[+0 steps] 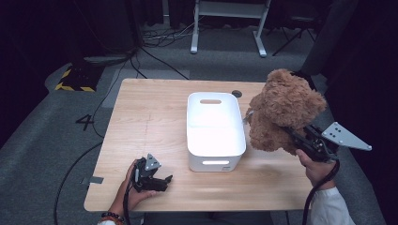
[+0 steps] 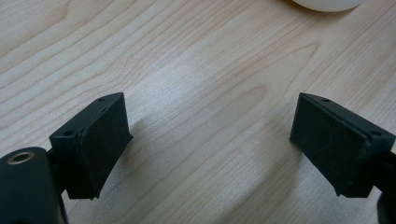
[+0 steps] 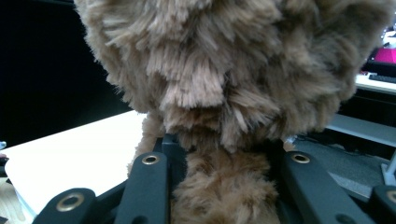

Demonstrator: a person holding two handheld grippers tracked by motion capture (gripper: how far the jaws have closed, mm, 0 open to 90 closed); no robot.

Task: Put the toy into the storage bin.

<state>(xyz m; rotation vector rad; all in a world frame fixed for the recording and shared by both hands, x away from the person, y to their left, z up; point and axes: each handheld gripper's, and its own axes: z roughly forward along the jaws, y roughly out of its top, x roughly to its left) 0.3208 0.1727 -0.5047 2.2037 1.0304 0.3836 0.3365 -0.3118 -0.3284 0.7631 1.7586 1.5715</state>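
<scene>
1. The right gripper (image 1: 293,136) is clamped on the brown teddy bear (image 1: 281,110), held in the air just right of the white bin (image 1: 213,129).
2. The right gripper view adds detail — fur (image 3: 224,186) bulges between both jaws.
3. The left gripper (image 2: 210,140) rests on the table (image 2: 187,60) — jaws apart, only bare wood between them.

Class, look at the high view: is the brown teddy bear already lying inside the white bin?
No, the teddy bear hangs in the right gripper, beside the white bin.
</scene>
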